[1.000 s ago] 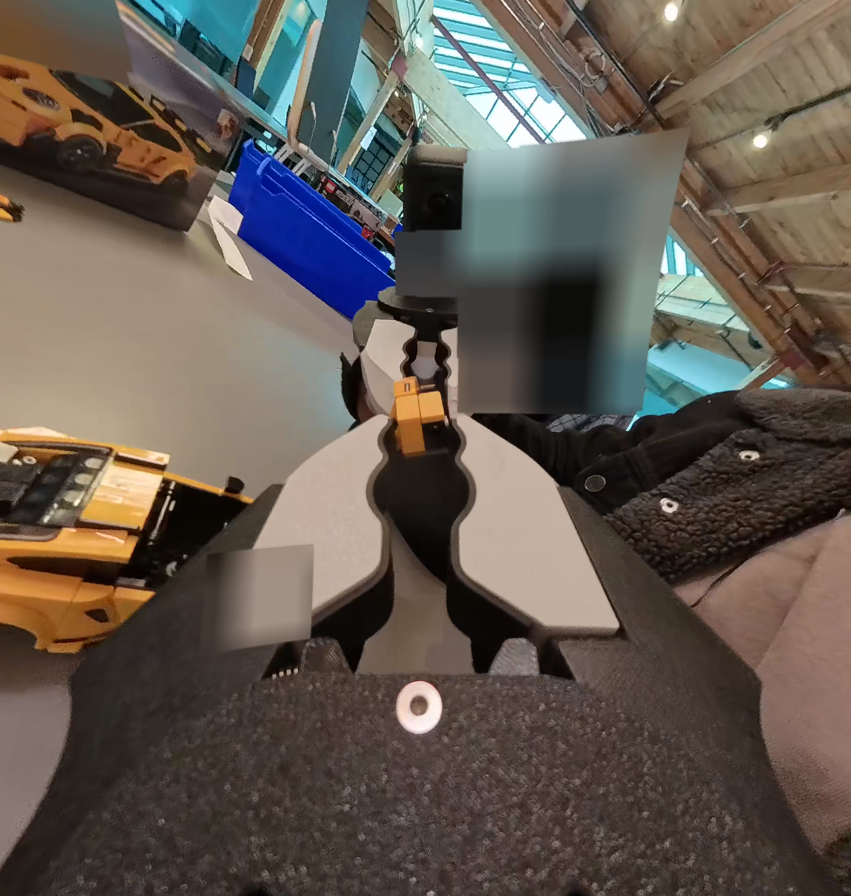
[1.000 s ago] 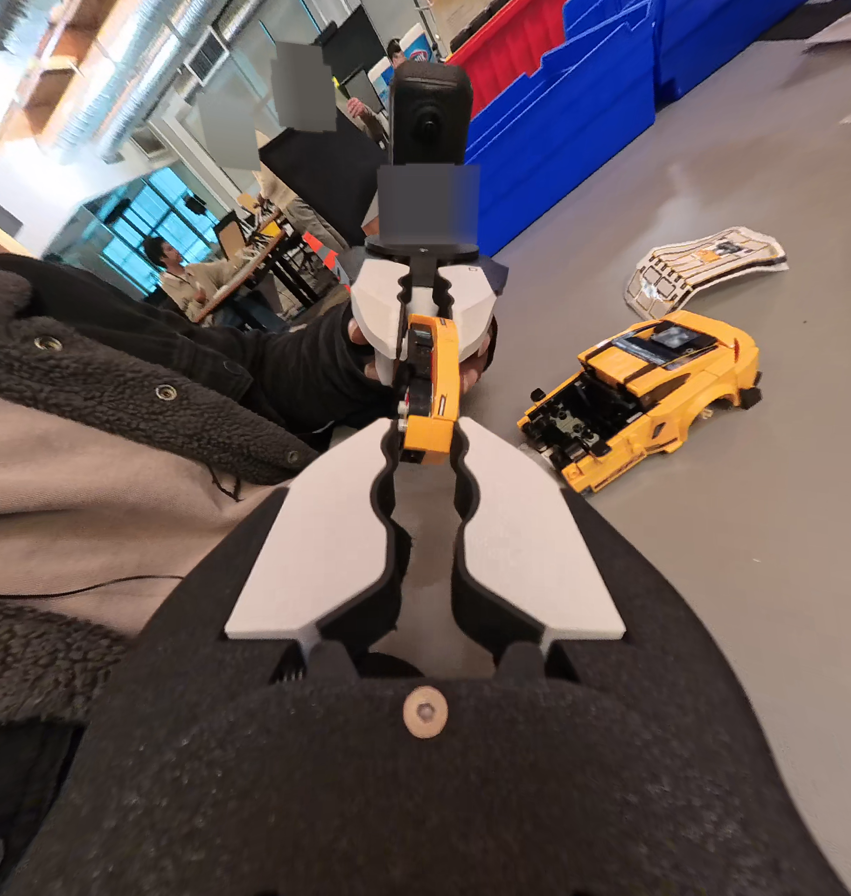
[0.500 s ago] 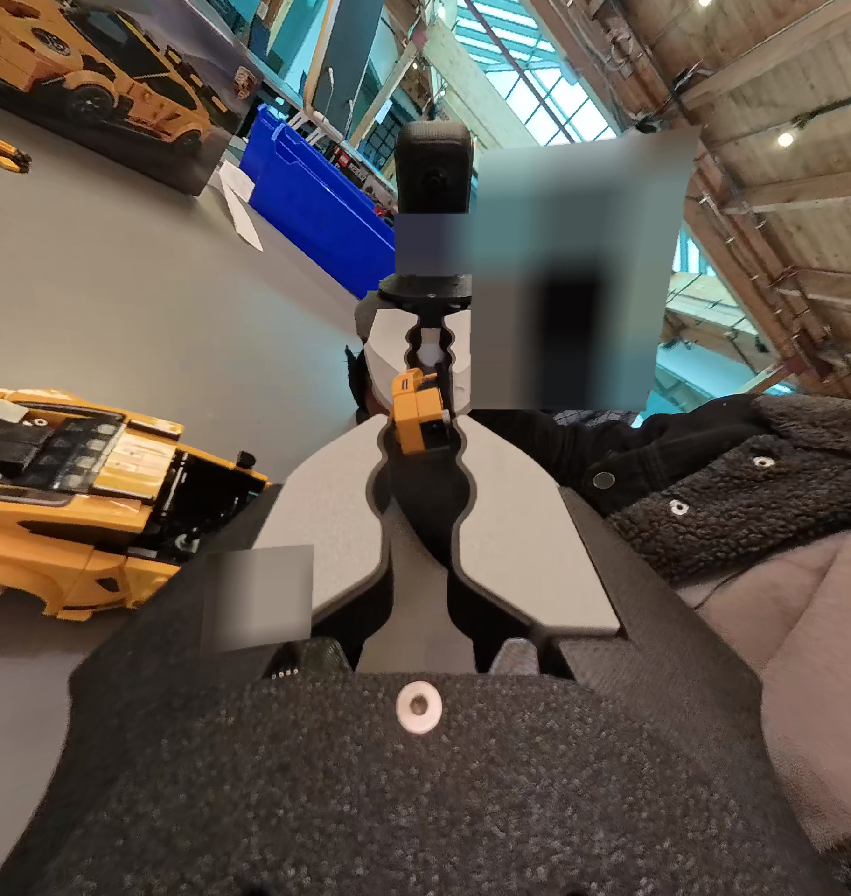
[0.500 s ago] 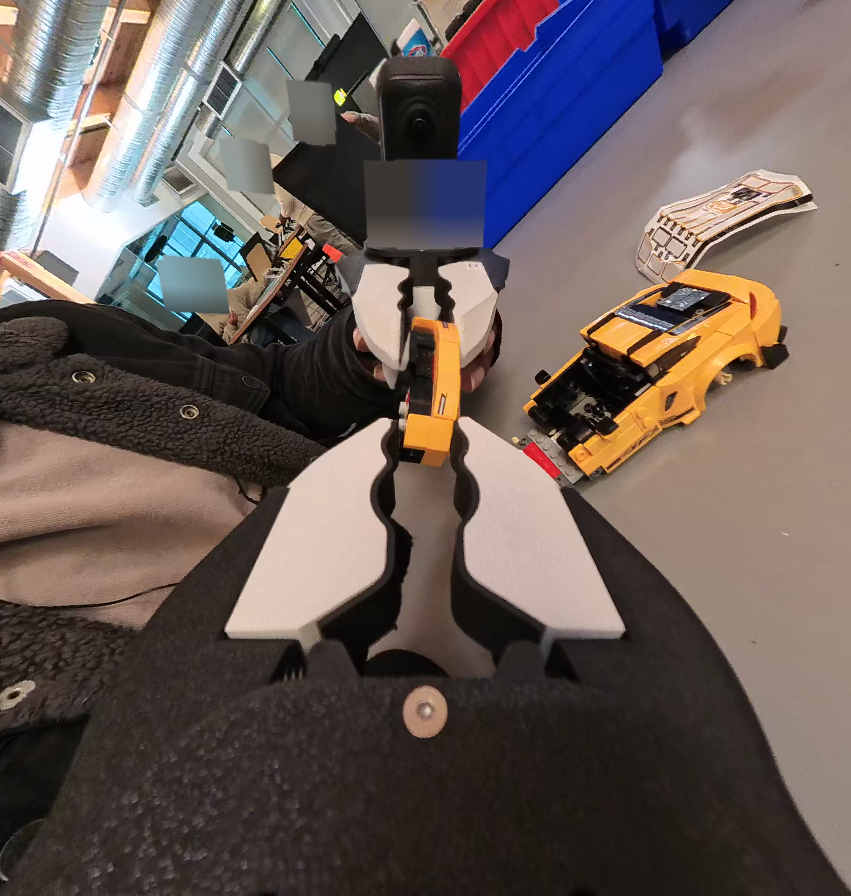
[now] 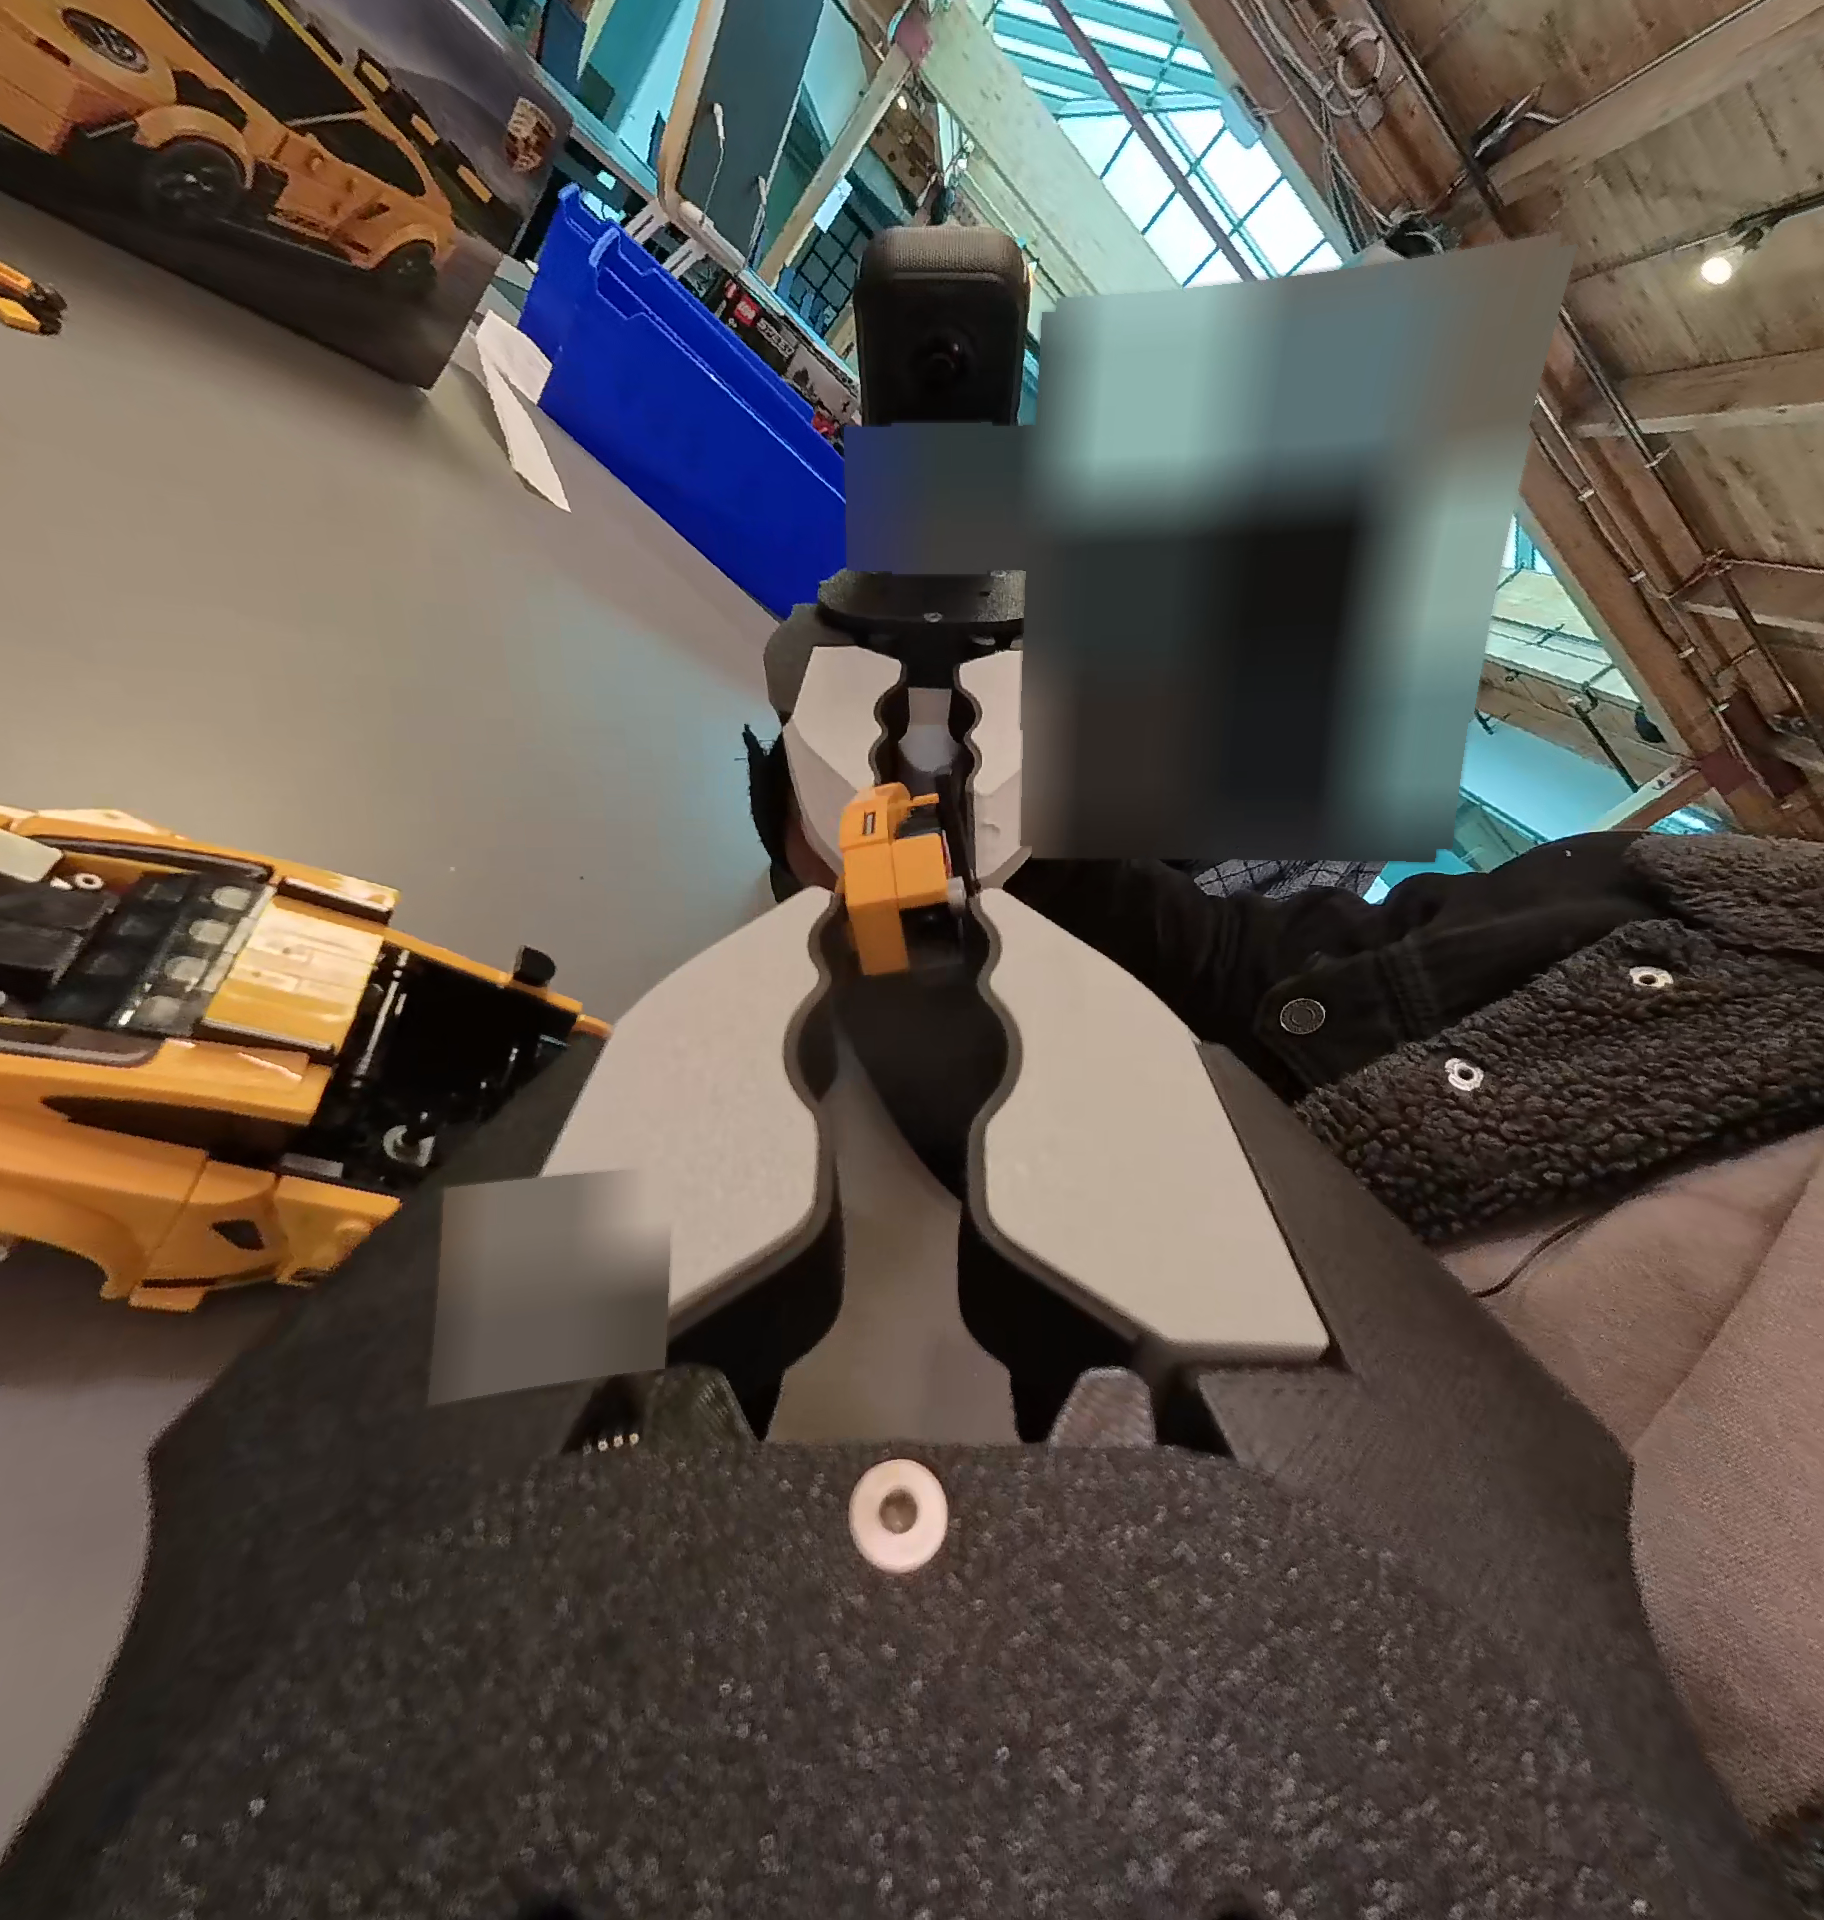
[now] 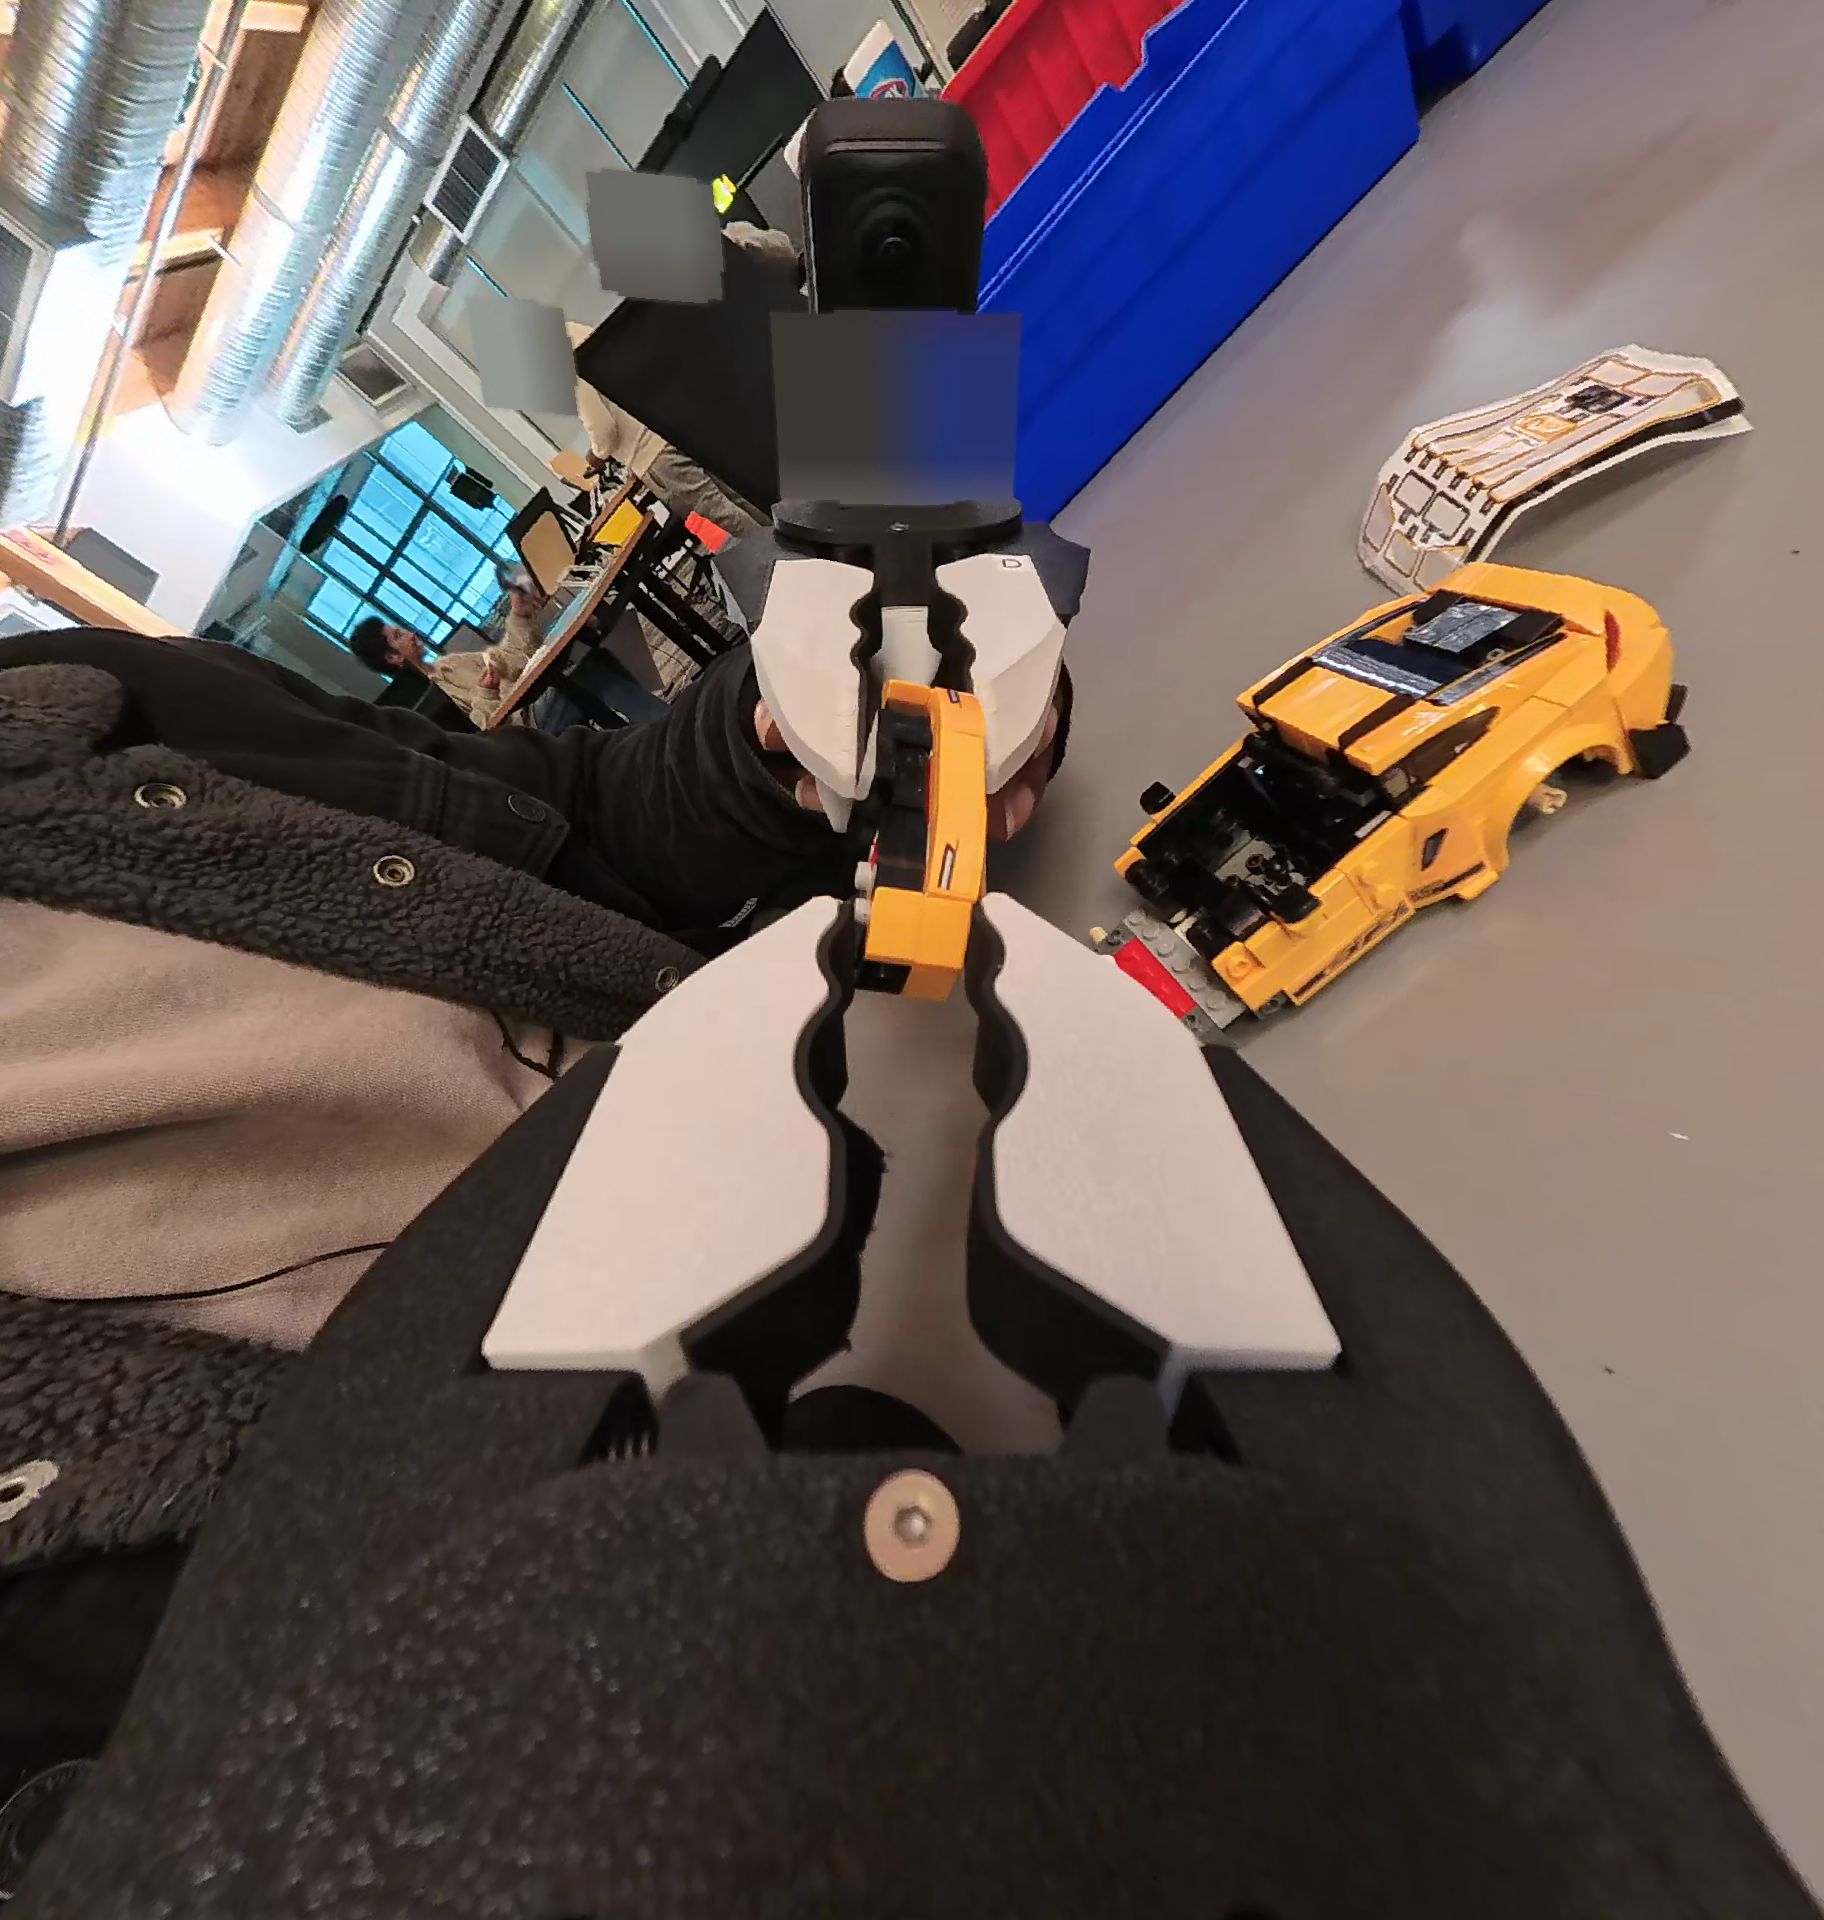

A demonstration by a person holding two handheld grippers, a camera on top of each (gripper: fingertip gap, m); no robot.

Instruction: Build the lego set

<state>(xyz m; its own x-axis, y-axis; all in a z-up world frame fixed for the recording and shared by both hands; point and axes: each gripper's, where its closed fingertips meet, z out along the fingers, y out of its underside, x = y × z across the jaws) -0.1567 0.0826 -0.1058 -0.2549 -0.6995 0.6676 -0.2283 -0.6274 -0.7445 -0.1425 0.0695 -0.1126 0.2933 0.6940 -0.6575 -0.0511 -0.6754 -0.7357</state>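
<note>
A long yellow and black lego sub-assembly (image 6: 939,831) is held in the air between my two grippers, which face each other tip to tip. My right gripper (image 6: 913,940) is shut on its near end, and my left gripper (image 6: 913,717) grips its far end. In the left wrist view my left gripper (image 5: 900,914) is shut on the same piece (image 5: 887,883), with the right gripper (image 5: 929,758) just behind it. The partly built yellow lego car (image 6: 1407,790) lies on the grey table, its black interior open; it also shows in the left wrist view (image 5: 160,1060).
A sticker sheet (image 6: 1510,457) lies beyond the car. Blue bins (image 6: 1199,260) and a red bin (image 6: 1043,94) line the table's far side. The lego box (image 5: 212,156), loose small pieces (image 5: 4,291) and a paper (image 5: 518,416) lie farther off. A person's coat (image 5: 1562,1060) is close by. Both grippers' tips are close together, under 4 cm apart.
Both grippers have shifted and tilted slightly together, still holding the yellow piece between them. The car now sits a little differently in both views.
</note>
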